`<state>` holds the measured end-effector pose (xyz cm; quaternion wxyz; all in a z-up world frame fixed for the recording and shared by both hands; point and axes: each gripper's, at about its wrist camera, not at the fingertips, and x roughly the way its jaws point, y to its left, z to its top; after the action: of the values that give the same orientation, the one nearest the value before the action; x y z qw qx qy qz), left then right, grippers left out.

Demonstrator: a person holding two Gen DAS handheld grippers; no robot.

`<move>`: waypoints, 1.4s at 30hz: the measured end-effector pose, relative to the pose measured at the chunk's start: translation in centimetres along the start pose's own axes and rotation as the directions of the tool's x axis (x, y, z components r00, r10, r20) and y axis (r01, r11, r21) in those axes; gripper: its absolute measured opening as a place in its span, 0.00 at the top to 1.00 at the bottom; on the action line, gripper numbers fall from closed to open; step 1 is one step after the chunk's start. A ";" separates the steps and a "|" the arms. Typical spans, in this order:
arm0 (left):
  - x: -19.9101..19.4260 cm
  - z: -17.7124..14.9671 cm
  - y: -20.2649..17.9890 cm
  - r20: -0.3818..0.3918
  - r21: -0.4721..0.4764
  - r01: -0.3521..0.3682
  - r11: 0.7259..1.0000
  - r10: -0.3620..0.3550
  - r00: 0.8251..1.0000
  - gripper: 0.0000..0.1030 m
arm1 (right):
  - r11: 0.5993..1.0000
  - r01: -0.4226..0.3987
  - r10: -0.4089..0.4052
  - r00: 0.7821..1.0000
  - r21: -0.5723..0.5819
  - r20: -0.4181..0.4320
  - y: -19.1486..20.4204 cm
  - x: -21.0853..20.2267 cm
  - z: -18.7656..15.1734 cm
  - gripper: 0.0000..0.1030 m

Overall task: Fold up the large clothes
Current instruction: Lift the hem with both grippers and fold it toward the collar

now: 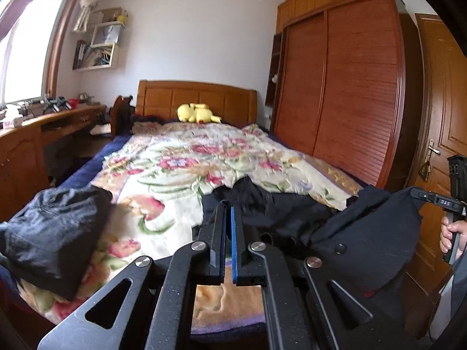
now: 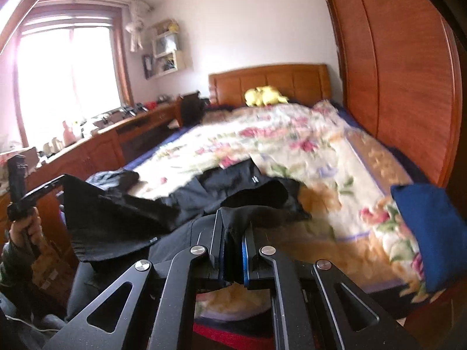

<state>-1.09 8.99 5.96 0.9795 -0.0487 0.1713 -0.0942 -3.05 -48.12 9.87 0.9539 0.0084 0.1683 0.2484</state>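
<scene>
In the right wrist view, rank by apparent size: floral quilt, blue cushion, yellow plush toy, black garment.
1. floral quilt
2. black garment, though it is nearer the camera
3. blue cushion, also near, so unsure against the garment
4. yellow plush toy, far away at the headboard

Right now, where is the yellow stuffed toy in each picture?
Left wrist view: the yellow stuffed toy lies just above the middle, at the far end of the bed, against the headboard.
Right wrist view: the toy sits upper middle, right of center.
Shared landmark: the wooden headboard right behind it.
</scene>
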 end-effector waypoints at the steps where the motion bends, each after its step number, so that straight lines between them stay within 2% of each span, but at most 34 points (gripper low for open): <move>1: -0.5 0.2 0.0 0.009 0.003 -0.002 1.000 0.001 1.000 0.97 | 1.000 0.000 0.000 1.000 -0.010 0.010 0.4 -0.6 0.2 0.92; 10: -4.2 2.0 -0.1 0.109 -0.005 0.024 1.000 -0.023 0.994 0.97 | 0.999 -0.039 0.037 0.994 0.015 0.103 -0.2 -4.8 -0.1 0.92; 14: -5.2 3.0 -0.3 0.154 -0.003 0.035 0.999 -0.034 0.988 0.97 | 1.000 -0.023 0.023 0.992 0.003 0.125 -0.5 -5.4 -0.9 0.92; 17: -3.7 3.2 0.0 0.143 0.000 0.026 1.000 -0.026 0.989 0.97 | 1.000 0.030 -0.030 0.995 -0.007 0.094 -1.3 -4.0 -1.7 0.92; 21: -0.3 1.7 0.6 0.083 -0.002 -0.001 1.000 0.002 0.997 0.97 | 0.999 0.043 -0.043 0.999 0.007 0.020 -2.4 -0.4 -3.9 0.92; 24: 3.1 -0.2 1.7 0.005 -0.033 0.001 0.999 -0.001 1.000 0.97 | 0.998 0.036 -0.034 0.999 0.053 -0.035 -3.4 3.0 -6.1 0.92; 30: 7.5 -2.2 2.5 -0.068 -0.013 -0.045 0.999 0.044 0.997 0.97 | 0.997 0.037 -0.031 0.996 0.072 -0.078 -4.9 9.5 -8.0 0.92; 35: 12.9 -1.5 3.7 -0.124 0.016 -0.077 0.997 0.078 0.989 0.97 | 0.997 0.075 -0.071 0.987 0.028 -0.144 -6.6 17.0 -5.8 0.92; 39: 16.7 0.9 4.2 -0.109 0.058 -0.136 0.989 0.142 0.984 0.97 | 0.996 0.092 -0.094 0.979 -0.019 -0.180 -7.9 23.5 -2.9 0.92; 42: 19.4 2.6 4.5 -0.124 0.058 -0.121 0.991 0.128 0.984 0.98 | 0.996 0.092 -0.093 0.981 -0.015 -0.170 -8.5 27.2 -0.2 0.92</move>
<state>18.47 9.68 1.51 0.9714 -0.0070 0.2339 -0.0400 23.15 -42.59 0.21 0.9466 -0.0242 0.2485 0.2040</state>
